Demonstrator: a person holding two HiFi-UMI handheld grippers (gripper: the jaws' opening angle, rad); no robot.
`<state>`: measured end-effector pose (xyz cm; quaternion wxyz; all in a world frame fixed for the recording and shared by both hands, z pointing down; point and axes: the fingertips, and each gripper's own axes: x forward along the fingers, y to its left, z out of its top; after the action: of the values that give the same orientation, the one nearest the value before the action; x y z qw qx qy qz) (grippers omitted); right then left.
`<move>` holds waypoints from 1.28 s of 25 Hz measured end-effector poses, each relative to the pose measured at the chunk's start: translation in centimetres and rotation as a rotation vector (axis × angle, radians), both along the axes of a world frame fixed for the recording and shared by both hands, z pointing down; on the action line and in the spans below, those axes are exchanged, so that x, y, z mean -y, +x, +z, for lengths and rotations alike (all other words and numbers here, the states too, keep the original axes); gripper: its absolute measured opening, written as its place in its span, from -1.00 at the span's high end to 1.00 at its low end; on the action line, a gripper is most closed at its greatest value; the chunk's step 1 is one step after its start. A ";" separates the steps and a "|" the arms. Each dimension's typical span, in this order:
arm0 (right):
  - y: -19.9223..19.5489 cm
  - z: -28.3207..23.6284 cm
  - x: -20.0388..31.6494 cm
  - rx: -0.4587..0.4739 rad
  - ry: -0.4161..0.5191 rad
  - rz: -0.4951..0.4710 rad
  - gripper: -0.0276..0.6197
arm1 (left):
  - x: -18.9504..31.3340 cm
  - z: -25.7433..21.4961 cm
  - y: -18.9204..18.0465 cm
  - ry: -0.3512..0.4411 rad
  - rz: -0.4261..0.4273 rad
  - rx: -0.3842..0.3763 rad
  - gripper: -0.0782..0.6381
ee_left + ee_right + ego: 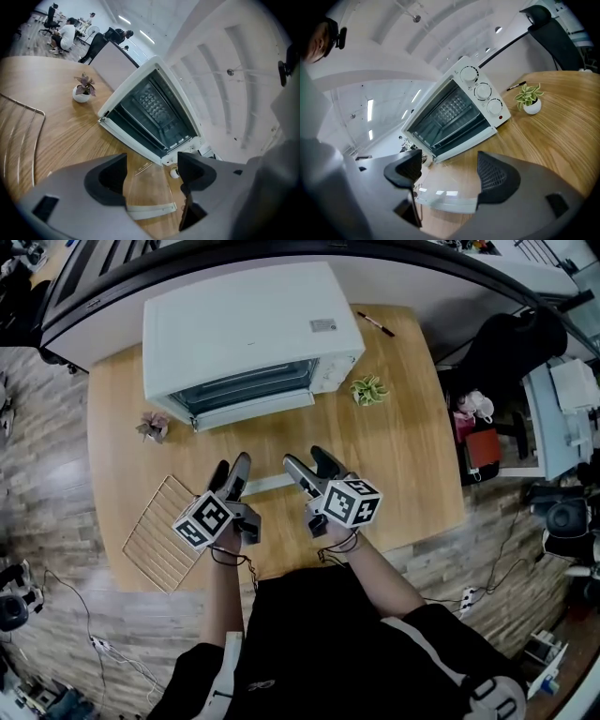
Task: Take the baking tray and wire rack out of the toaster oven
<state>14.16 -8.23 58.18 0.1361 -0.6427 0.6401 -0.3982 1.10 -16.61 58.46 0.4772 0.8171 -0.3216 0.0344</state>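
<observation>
While wire rack (159,535) lies outside, toaster oven (244,334) open.

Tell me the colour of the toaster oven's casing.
White: the toaster oven shows best in the head view.

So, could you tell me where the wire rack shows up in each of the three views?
Head view: the wire rack lies lower left, on the near-left part of the table.
Left gripper view: one corner of it shows at the far left edge.
Right gripper view: not in it.
Shared landmark: the toaster oven, door open, is in all three.
</observation>
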 end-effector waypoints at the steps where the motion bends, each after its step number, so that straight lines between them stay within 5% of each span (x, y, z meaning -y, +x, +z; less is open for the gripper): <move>1: 0.2 0.0 0.6 0.011 0.001 0.000 -0.25 | 0.5 0.1 0.2 -0.005 -0.009 -0.004 -0.18; 19: 6.2 1.3 13.1 0.277 0.076 0.131 -0.18 | 11.2 0.6 5.4 -0.039 -0.090 -0.117 -0.18; 32: 7.5 4.4 18.5 0.446 0.067 0.256 -0.07 | 17.0 3.4 5.3 -0.129 -0.264 -0.259 -0.18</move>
<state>21.65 -26.71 62.54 0.3444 -0.6102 0.5204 -0.4881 6.41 -33.61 61.89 0.5663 0.7332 -0.3588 -0.1136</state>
